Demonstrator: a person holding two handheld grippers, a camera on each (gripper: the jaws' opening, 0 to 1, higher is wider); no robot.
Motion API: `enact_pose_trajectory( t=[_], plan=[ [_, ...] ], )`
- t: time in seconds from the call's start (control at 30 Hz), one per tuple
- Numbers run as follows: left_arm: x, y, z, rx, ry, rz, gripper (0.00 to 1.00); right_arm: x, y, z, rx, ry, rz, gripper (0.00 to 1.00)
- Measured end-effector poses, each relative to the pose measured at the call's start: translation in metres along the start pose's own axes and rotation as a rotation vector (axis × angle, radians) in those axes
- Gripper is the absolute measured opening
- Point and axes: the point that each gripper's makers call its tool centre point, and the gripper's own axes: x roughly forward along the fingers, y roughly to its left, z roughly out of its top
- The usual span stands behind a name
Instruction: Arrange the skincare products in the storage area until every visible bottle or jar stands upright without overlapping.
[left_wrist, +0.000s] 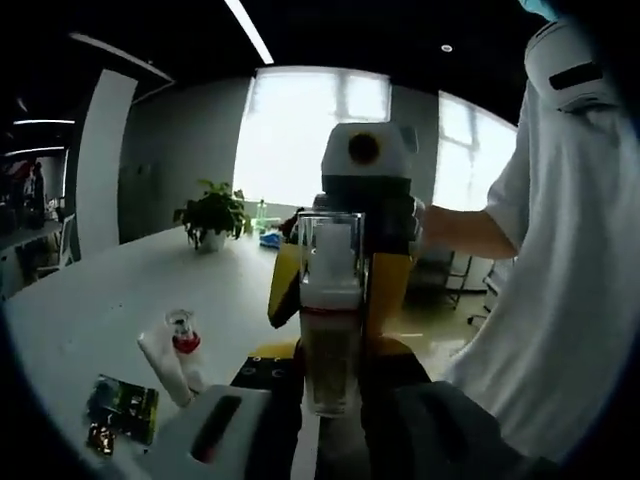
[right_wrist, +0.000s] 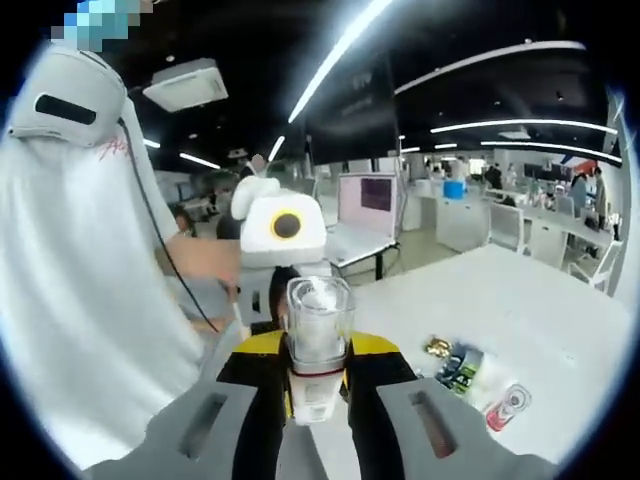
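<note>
A clear bottle (left_wrist: 331, 340) with a transparent cap and a red band stands upright in the air between the two grippers, which face each other. In the left gripper view my left gripper (left_wrist: 332, 400) has its grey jaws closed in on the bottle's lower part. The yellow and black right gripper (left_wrist: 336, 300) flanks it from the far side. In the right gripper view the same bottle (right_wrist: 318, 355) sits between my right gripper's (right_wrist: 318, 402) jaws, with the left gripper (right_wrist: 316, 345) behind it. A white tube with a red cap (left_wrist: 178, 352) lies on the table.
The white table (left_wrist: 120, 290) carries a dark green packet (left_wrist: 124, 408) and a potted plant (left_wrist: 212, 215) farther back. The red-capped tube (right_wrist: 507, 406) and several sachets (right_wrist: 455, 366) lie on the table (right_wrist: 545, 300). A person in a white shirt (left_wrist: 565, 300) stands close.
</note>
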Motion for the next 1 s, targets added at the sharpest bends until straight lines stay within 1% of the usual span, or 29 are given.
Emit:
enact_pose_trajectory(
  t=[0.07,0.17,0.2,0.23,0.27,0.33,0.4,0.47,0.53,0.67,0.83,0.9,1.0],
  plan=[
    [0.004,0.004,-0.004,0.007,0.019,-0.003,0.2,-0.002,-0.005,-0.006,-0.008,0.03,-0.005,0.22],
    [0.011,0.009,-0.008,-0.002,0.018,-0.017,0.2,-0.003,-0.01,-0.009,-0.003,0.042,-0.002,0.22],
    [0.013,0.011,-0.009,-0.001,0.018,-0.016,0.2,-0.004,-0.012,-0.011,-0.005,0.05,-0.003,0.22],
    [0.016,0.013,-0.01,-0.002,0.019,-0.015,0.2,-0.005,-0.02,-0.015,-0.012,0.064,-0.01,0.22],
    [0.017,0.015,-0.012,-0.004,0.022,-0.016,0.2,-0.006,-0.023,-0.018,-0.01,0.077,-0.009,0.22],
    [0.022,0.02,-0.015,-0.004,0.028,-0.012,0.2,-0.006,-0.028,-0.023,-0.006,0.089,-0.012,0.21],
    [0.025,0.024,-0.019,-0.004,0.037,-0.008,0.21,-0.005,-0.031,-0.028,-0.02,0.101,-0.012,0.21],
    [0.029,0.03,-0.026,-0.014,0.06,0.01,0.21,-0.003,-0.036,-0.036,-0.048,0.118,-0.018,0.21],
    [0.032,0.036,-0.035,-0.037,0.083,0.021,0.22,-0.002,-0.039,-0.043,-0.053,0.129,-0.021,0.2],
    [0.04,0.043,-0.048,-0.056,0.105,0.031,0.23,-0.002,-0.048,-0.058,-0.045,0.135,-0.031,0.2],
    [0.049,0.049,-0.063,-0.061,0.148,0.031,0.3,-0.001,-0.059,-0.074,-0.031,0.147,-0.045,0.2],
    [0.053,0.052,-0.066,-0.072,0.151,0.028,0.33,0.0,-0.062,-0.077,-0.021,0.142,-0.044,0.2],
    [0.057,0.057,-0.072,-0.08,0.159,0.021,0.34,0.001,-0.066,-0.081,-0.007,0.136,-0.042,0.2]
  ],
)
